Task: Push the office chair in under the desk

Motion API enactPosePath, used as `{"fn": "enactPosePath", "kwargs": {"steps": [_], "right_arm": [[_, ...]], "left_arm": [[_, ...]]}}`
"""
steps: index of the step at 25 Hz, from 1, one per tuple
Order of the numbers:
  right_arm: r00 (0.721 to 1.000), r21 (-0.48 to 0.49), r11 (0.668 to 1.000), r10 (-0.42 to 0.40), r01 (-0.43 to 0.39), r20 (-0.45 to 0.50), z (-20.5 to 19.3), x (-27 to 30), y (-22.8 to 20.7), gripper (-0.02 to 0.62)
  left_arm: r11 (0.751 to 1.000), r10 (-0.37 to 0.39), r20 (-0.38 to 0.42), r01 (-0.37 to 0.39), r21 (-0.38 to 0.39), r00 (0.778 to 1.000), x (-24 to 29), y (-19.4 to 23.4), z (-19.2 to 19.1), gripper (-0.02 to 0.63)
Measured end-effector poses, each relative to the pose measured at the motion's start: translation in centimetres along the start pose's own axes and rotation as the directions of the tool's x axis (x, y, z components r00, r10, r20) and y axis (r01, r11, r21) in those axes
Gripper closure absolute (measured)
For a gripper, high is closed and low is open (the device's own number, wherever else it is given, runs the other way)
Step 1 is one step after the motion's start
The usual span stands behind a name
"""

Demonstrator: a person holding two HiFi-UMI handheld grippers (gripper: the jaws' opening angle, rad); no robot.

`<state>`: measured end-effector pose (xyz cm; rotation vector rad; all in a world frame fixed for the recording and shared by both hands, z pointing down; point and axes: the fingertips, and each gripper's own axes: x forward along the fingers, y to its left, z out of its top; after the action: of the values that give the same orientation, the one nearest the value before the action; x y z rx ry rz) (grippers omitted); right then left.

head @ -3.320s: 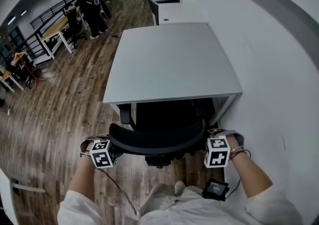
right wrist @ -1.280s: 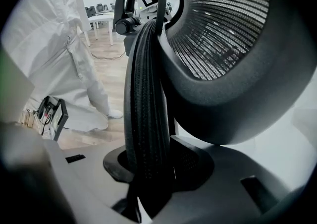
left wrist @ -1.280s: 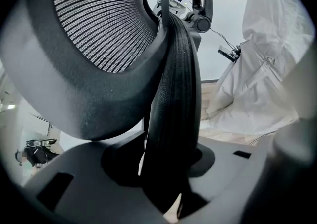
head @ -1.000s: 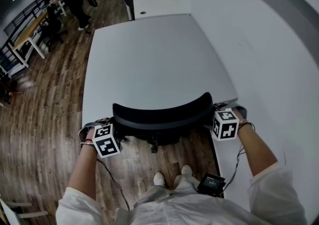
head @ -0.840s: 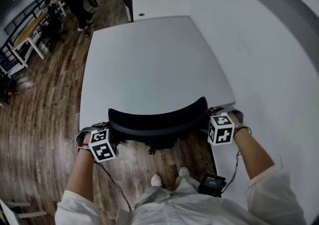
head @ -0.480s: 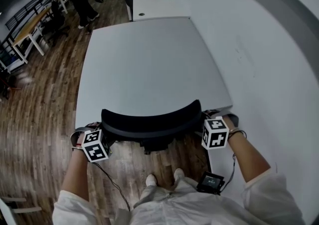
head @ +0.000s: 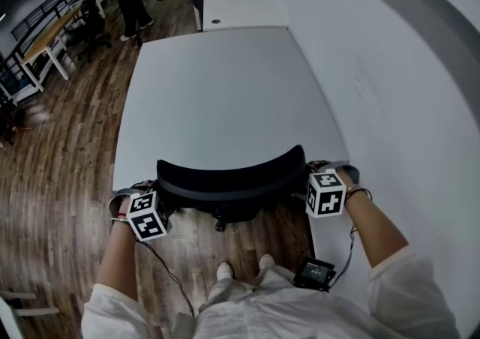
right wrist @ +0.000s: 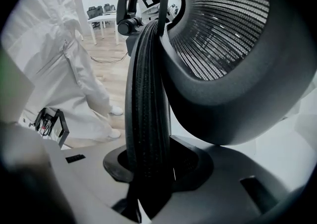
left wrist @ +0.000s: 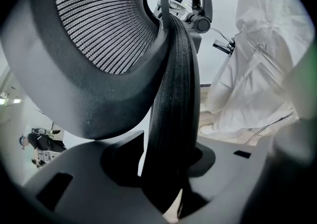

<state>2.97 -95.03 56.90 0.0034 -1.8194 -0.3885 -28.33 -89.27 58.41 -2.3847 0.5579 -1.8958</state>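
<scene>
1. My left gripper (left wrist: pixel 166 188) and right gripper (right wrist: pixel 148 183) clamp, half-closed, the black mesh office chair (head: pixel 229 175) by its backrest rim.
2. Backrest meets the grey rectangular desk (head: pixel 217 90) at its near edge; I judge the push nearly done.

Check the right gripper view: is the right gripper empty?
No: the black mesh edge of the chair backrest stands clamped between the right gripper's fingers.
</scene>
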Motion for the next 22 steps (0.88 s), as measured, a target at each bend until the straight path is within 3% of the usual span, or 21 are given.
{"fn": "enactPosePath", "kwargs": {"steps": [19,22], "right_arm": [[1.000,0.026,1.000,0.003,-0.003,-0.006,0.26,-0.10,0.01,0.434],[1.000,0.042,0.999,0.027,-0.027,-0.004,0.50,-0.27,0.03,0.411]], "left_arm": [[0.999,-0.030,-0.019,0.029,-0.019,0.999,-0.39,-0.21,-0.50,0.434],[0.997,-0.041,-0.003,0.040,-0.067,0.999,-0.36,-0.05,-0.31,0.389]]}}
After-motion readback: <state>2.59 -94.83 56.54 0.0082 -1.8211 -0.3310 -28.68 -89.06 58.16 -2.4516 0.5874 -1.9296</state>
